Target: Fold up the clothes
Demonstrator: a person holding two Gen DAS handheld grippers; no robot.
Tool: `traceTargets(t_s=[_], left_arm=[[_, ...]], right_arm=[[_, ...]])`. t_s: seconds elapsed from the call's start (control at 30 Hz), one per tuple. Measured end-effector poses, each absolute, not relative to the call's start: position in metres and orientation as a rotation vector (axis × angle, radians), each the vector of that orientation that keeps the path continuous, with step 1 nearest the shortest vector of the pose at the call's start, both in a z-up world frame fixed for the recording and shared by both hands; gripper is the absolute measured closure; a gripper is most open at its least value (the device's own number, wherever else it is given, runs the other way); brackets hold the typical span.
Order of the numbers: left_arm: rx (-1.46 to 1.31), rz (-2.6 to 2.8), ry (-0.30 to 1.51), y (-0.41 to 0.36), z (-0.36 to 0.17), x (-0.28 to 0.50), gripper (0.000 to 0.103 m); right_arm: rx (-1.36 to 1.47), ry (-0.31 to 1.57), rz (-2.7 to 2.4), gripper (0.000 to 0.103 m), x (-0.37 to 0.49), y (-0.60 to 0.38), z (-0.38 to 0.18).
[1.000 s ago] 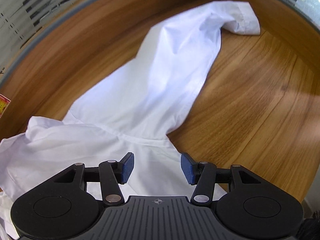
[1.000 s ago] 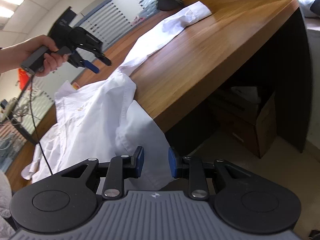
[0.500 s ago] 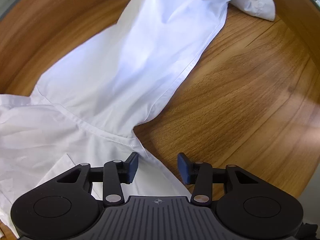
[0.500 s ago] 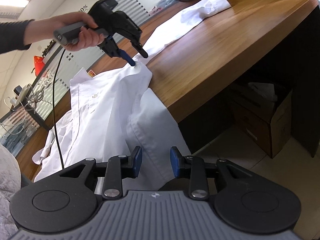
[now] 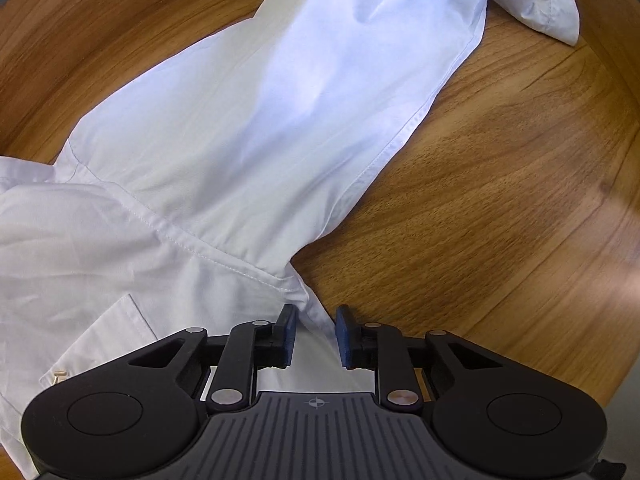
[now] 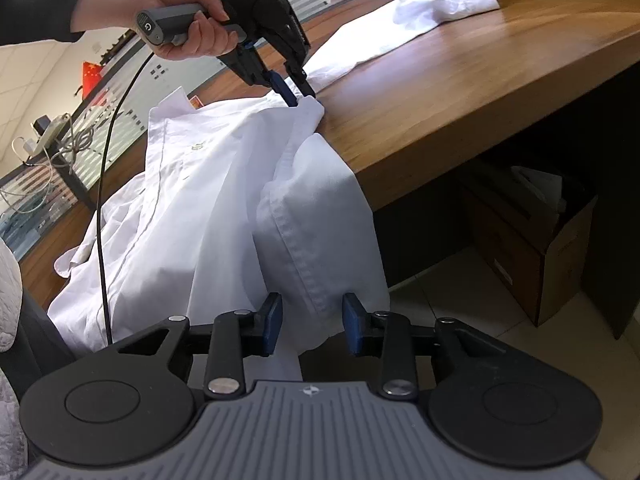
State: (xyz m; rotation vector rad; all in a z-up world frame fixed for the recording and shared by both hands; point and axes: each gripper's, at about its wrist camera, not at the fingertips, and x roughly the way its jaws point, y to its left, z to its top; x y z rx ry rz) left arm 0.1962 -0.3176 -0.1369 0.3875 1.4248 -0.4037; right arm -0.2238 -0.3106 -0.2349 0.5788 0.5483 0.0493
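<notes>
Shirt [image 5: 248, 128], white, lies spread across the wooden desk [image 5: 500, 208], its lower part hanging over the front edge of the desk. One sleeve [image 5: 360, 60] stretches away from the left gripper [image 5: 316, 334] toward the far side of the desk, cuff crumpled at the end.

Left gripper points straight down at the armpit seam. Its jaws are closing; a ridge of fabric stands between the blue pads [image 5: 289, 334], and whether they already press it I cannot tell. A hand [image 6: 188, 24] in a dark sleeve holds its grey handle, cable trailing down over the shirt.

Right gripper [image 6: 312, 326] sits lower, off the desk edge, angled slightly downward. Jaws partly spread. The hanging hem [image 6: 304, 248] drops between its pads, not pinched; a gap shows on both sides.

Cardboard box [image 6: 552, 240] sits under the desk, to the right of the right gripper.
</notes>
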Motion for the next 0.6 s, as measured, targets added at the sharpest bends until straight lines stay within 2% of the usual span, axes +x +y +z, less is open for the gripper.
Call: traceTargets(t_s=[0.1, 0.23, 0.3, 0.37, 0.6], left_arm=[[0.405, -0.41, 1.414, -0.318, -0.136, 0.193, 0.08], [0.403, -0.419, 1.401, -0.316, -0.134, 0.19, 0.083], [0.397, -0.43, 1.387, -0.314, -0.131, 0.189, 0.092], [0.373, -0.435, 1.375, -0.311, -0.126, 0.189, 0.097], [0.215, -0.496, 1.362, -0.288, -0.108, 0.191, 0.099]], right_arm=[[0.571, 0.542, 0.057, 0.071, -0.22, -0.312, -0.234], [0.575, 0.543, 0.068, 0.096, -0.22, -0.312, -0.229], [0.578, 0.546, 0.064, 0.097, -0.224, -0.312, -0.223], [0.582, 0.547, 0.054, 0.098, -0.23, -0.312, -0.217], [0.582, 0.525, -0.058, 0.101, -0.27, -0.333, -0.179]])
